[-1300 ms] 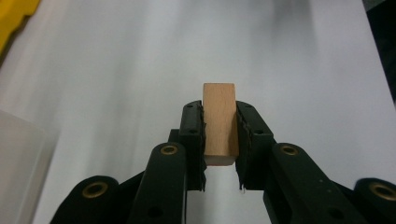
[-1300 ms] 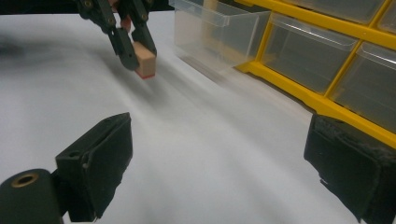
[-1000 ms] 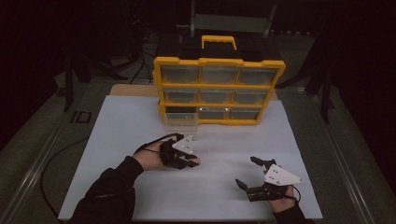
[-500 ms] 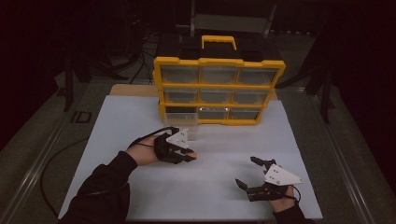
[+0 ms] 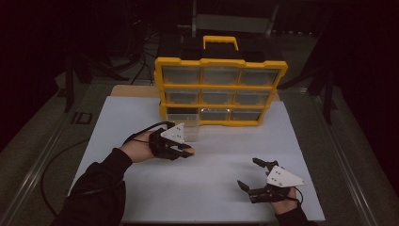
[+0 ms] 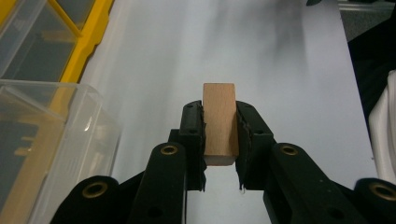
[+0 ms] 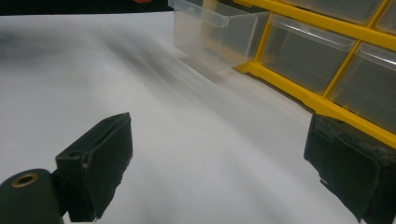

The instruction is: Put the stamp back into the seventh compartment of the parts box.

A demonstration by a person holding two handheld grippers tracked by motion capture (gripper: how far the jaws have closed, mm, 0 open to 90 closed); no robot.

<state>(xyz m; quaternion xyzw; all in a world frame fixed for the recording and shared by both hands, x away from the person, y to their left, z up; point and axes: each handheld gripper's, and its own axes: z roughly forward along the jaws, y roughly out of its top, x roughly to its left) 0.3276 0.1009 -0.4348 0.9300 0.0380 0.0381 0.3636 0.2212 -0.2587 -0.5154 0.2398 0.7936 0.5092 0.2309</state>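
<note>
Left gripper view: the small tan wooden block (image 6: 219, 122) sits tight between the two black pads of the left gripper (image 6: 219, 140). It is squeezed on both flat sides.
Block's long side: it runs straight out along the jaws, and its far end sticks out past the tips.
Where the block is: up off the big white table sheet (image 5: 221, 165), just in front of the yellow cabinet.
Open drawer: the clear plastic drawer (image 6: 51, 135) is pulled out of the bottom row of the yellow plastic drawer cabinet (image 5: 221, 84). In this view it lies just beside the block, to the left of the jaws. In the high view it (image 5: 184, 126) sits just behind the left gripper (image 5: 186, 150).
Which way to go: I think the block belongs in that drawer, so the hand must go sideways and over the drawer's wall, then let go.
Nearer hand: the left one, by far.
Right gripper: its jaws stand wide apart with nothing in them (image 7: 219, 172). It rests low near the front edge of the sheet (image 5: 247, 179), well apart from the drawer.
Watch out: the block's far end could bump the drawer's rim.
</note>
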